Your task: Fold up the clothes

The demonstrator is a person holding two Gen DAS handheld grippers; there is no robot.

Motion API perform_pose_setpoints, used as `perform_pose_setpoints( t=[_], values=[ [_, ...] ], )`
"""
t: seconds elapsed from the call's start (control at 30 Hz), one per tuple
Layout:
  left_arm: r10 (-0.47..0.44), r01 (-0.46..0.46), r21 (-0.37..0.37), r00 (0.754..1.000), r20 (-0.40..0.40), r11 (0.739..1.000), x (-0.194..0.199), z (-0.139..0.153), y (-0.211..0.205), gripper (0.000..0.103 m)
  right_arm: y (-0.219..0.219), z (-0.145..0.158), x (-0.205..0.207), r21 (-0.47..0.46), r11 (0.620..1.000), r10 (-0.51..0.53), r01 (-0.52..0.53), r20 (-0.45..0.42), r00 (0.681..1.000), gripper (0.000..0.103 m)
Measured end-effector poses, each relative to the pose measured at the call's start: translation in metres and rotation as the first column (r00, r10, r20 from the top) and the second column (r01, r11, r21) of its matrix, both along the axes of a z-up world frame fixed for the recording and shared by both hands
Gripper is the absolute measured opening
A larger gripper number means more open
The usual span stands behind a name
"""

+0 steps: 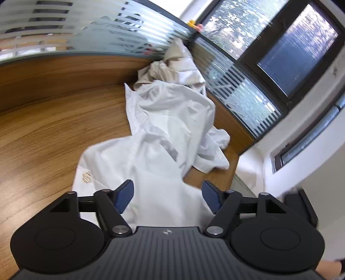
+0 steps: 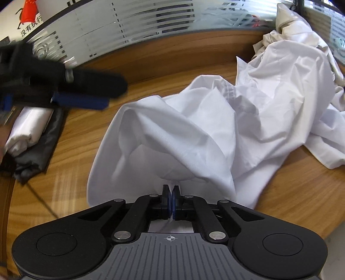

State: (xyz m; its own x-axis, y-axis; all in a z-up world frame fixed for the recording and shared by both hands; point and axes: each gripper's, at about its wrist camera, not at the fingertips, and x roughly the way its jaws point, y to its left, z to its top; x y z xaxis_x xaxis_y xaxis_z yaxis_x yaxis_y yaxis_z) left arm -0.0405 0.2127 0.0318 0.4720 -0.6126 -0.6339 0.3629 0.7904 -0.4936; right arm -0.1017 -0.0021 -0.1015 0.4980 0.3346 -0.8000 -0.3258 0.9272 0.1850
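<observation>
White garment (image 2: 172,137), crumpled on wooden table (image 2: 291,193), its near edge hidden under right gripper (image 2: 171,189) (jaws pinched shut on that fabric, angled down); left gripper (image 1: 168,193), blurred in the right view, hovers spread wide, gripping nothing.

I see a wood-grain counter (image 2: 291,193) fenced at its far edge by a frosted, striped glass partition (image 2: 129,32). Beyond the partition's corner stands a dark-framed window (image 1: 291,49). Behind the partition's other end hangs a white sign with red artwork and black characters (image 2: 28,19).
</observation>
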Motion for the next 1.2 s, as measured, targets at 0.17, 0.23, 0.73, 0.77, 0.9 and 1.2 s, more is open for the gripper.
perform_pose_setpoints(
  t=[0.17, 0.23, 0.73, 0.77, 0.9, 1.2],
  values=[
    [0.017, -0.018, -0.008, 0.996, -0.091, 1.000, 0.031, -0.017, -0.008, 0.076, -0.014, 0.004, -0.021, -0.001, 1.000, -0.004, 0.004, 0.000, 1.000, 0.004],
    [0.017, -0.018, -0.007, 0.993, -0.114, 1.000, 0.044, -0.023, -0.016, 0.076, -0.019, 0.004, -0.028, 0.004, 1.000, -0.016, 0.016, 0.004, 1.000, 0.004],
    [-0.015, 0.032, 0.171, 0.995, -0.097, 0.985, 0.096, -0.065, -0.093, 0.010, -0.039, 0.013, -0.048, 0.034, 0.999, -0.038, 0.037, 0.027, 0.999, 0.003],
    [0.010, 0.006, 0.187, 0.997, -0.082, 0.982, 0.096, -0.065, -0.093, 0.007, -0.039, 0.014, -0.048, 0.035, 0.999, -0.037, 0.036, 0.031, 0.999, 0.003],
    [0.126, -0.113, 0.236, 0.991, -0.042, 0.965, 0.094, -0.065, -0.088, 0.003, -0.044, 0.024, -0.049, 0.057, 0.998, -0.041, 0.037, 0.063, 0.997, 0.003],
    [0.406, -0.415, 0.226, 0.910, 0.085, 0.881, 0.089, -0.041, -0.040, 0.002, -0.065, 0.068, -0.048, 0.192, 0.976, -0.133, 0.099, 0.173, 0.976, 0.003]
  ],
)
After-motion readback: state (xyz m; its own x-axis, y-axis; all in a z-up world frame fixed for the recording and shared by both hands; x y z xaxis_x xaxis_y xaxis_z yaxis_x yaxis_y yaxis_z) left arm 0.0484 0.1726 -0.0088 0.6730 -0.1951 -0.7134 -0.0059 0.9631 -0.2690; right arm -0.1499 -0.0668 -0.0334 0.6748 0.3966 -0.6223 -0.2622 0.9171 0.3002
